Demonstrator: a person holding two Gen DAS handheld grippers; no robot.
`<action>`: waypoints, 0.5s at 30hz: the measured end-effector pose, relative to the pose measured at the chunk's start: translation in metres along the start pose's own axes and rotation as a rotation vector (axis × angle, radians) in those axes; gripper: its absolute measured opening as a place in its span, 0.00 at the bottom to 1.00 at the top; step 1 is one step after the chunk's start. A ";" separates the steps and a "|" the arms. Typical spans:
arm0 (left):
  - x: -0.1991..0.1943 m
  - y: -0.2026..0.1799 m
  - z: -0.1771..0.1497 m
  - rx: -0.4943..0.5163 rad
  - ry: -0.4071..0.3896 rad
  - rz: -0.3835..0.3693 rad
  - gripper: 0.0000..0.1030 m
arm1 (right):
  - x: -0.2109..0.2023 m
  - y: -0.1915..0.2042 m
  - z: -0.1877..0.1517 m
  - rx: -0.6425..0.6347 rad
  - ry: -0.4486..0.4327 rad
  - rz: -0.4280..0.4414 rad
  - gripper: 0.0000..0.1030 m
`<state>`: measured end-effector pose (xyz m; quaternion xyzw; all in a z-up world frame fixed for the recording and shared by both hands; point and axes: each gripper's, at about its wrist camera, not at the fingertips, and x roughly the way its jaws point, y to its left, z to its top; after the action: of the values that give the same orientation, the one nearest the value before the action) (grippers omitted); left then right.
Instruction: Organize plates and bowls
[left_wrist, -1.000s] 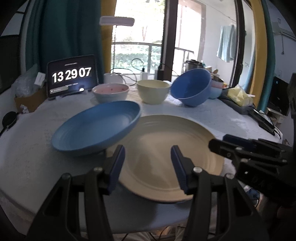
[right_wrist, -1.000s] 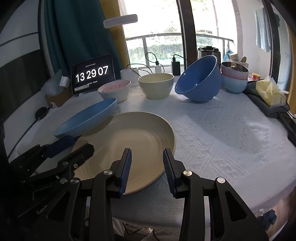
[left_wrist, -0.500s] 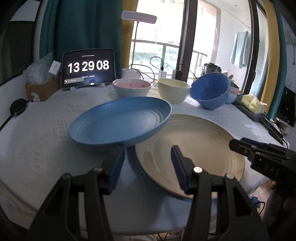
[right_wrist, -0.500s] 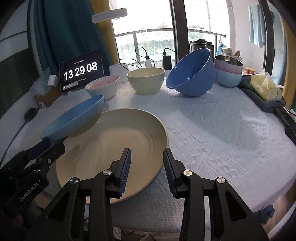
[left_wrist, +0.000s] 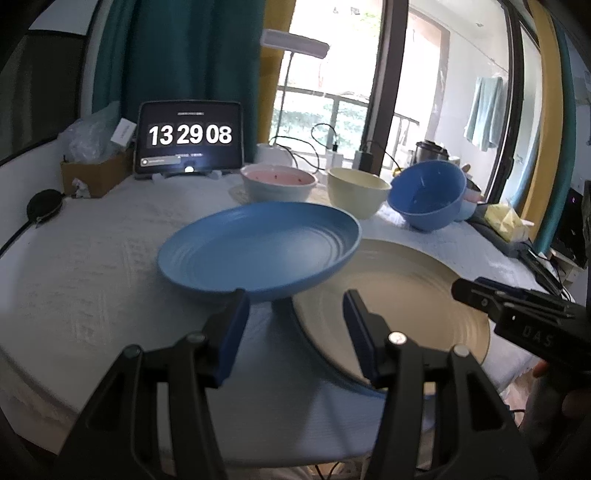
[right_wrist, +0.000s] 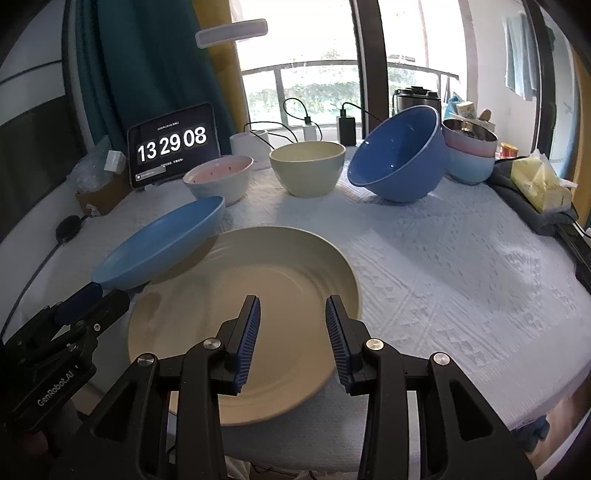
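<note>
Blue plate (left_wrist: 258, 251) swung left off cream plate (right_wrist: 243, 339); both claws wide, empty. Left claw (left_wrist: 293, 314): grip near rim squarely, right claw (right_wrist: 291, 332) waits.

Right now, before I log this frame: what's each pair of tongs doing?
Left tongs: open, gripping nothing, near the blue plate.
Right tongs: open, empty, over the cream plate.

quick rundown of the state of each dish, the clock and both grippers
blue plate: tilted, far edge over the cream plate
cream plate: flat, empty
pink bowl: upright
cream bowl: upright
blue bowl: tipped on its side
bowl stack: nested, upright
clock: on, 13 29 08
left gripper: open
right gripper: open
</note>
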<state>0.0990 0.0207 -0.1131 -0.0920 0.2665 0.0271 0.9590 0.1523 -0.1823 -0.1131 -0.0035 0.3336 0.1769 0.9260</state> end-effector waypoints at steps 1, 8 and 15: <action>0.000 0.002 0.000 -0.004 -0.001 0.003 0.53 | 0.000 0.002 0.001 -0.003 -0.001 0.003 0.38; -0.009 0.015 0.002 -0.036 -0.042 0.019 0.53 | 0.004 0.013 0.005 -0.023 -0.002 0.016 0.38; -0.012 0.031 0.005 -0.079 -0.069 0.035 0.53 | 0.008 0.025 0.011 -0.045 -0.007 0.028 0.39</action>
<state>0.0885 0.0524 -0.1080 -0.1241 0.2333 0.0576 0.9627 0.1566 -0.1552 -0.1068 -0.0191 0.3265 0.1975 0.9241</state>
